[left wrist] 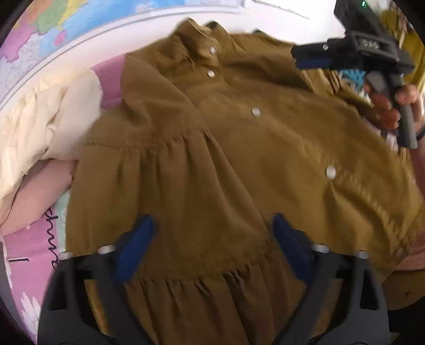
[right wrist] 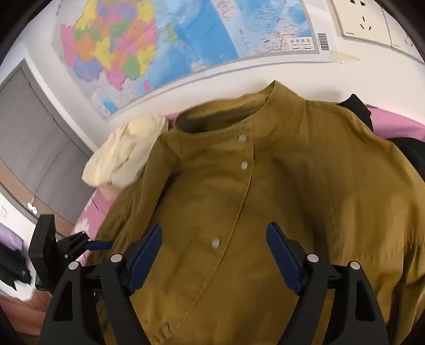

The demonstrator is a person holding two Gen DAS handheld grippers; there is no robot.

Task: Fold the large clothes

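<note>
A mustard-brown button-front garment (left wrist: 239, 148) lies spread front side up on the pink bedding, collar (right wrist: 239, 116) toward the wall, with white buttons down its placket and gathered tiers at the lower part. My left gripper (left wrist: 212, 228) hovers open over the gathered left part, nothing pinched between its blue pads. My right gripper (right wrist: 214, 231) stands open above the placket near the third button (right wrist: 215, 242), also holding nothing. The right gripper (left wrist: 300, 57) shows at the top right of the left wrist view, held in a hand. The left gripper (right wrist: 99, 244) shows at the left edge of the right wrist view.
A cream garment (left wrist: 45, 124) is bunched beside the brown garment's left shoulder, over a pale pink one (left wrist: 39, 196). Dark clothing (right wrist: 414, 154) lies at the right. Pink flower-print bedding (left wrist: 29, 265) is underneath. A map (right wrist: 159, 45) and a socket (right wrist: 364, 21) are on the wall.
</note>
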